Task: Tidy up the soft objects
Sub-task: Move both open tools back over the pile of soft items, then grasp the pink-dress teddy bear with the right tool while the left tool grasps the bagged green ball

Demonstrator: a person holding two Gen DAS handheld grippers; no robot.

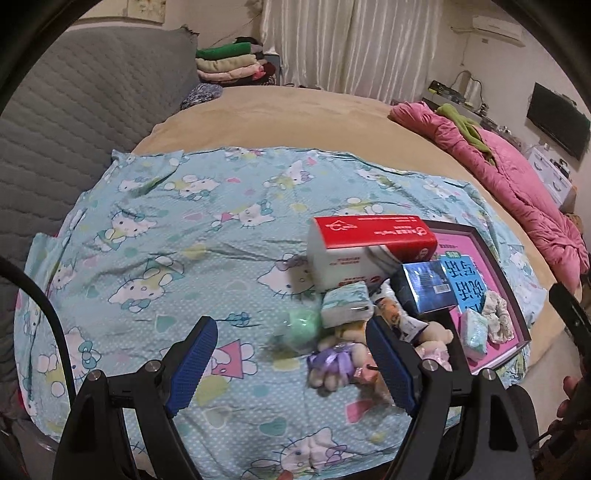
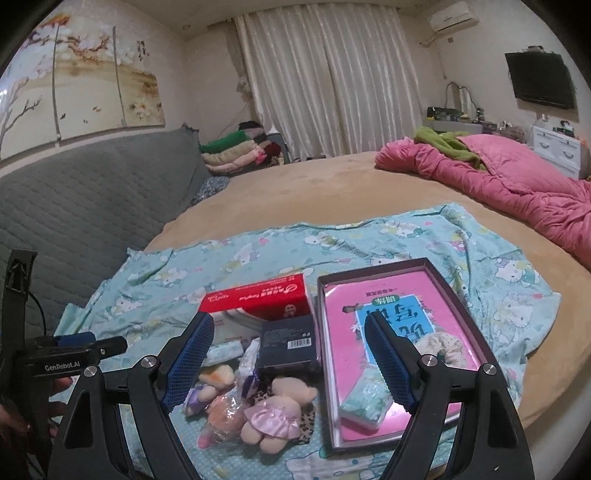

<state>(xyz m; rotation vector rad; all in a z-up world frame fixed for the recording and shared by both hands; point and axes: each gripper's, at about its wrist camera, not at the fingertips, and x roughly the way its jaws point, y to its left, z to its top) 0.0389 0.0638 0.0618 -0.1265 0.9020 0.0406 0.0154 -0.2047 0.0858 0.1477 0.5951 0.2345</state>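
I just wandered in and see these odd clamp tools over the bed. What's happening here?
A person holds a two-finger gripper in each hand, sorting soft things on a light blue cat-print sheet. The left gripper and right gripper are both open and hold nothing. A pile of small plush dolls lies beside a shallow dark box with a pink liner, which holds a small teal tissue packet and a pale scrunchie. A red and white tissue pack sits behind the dolls.

Ahead of me a tan bed meets a grey quilted headboard. White curtains hang behind; a blossom painting, a wall television and an air conditioner line pale walls.
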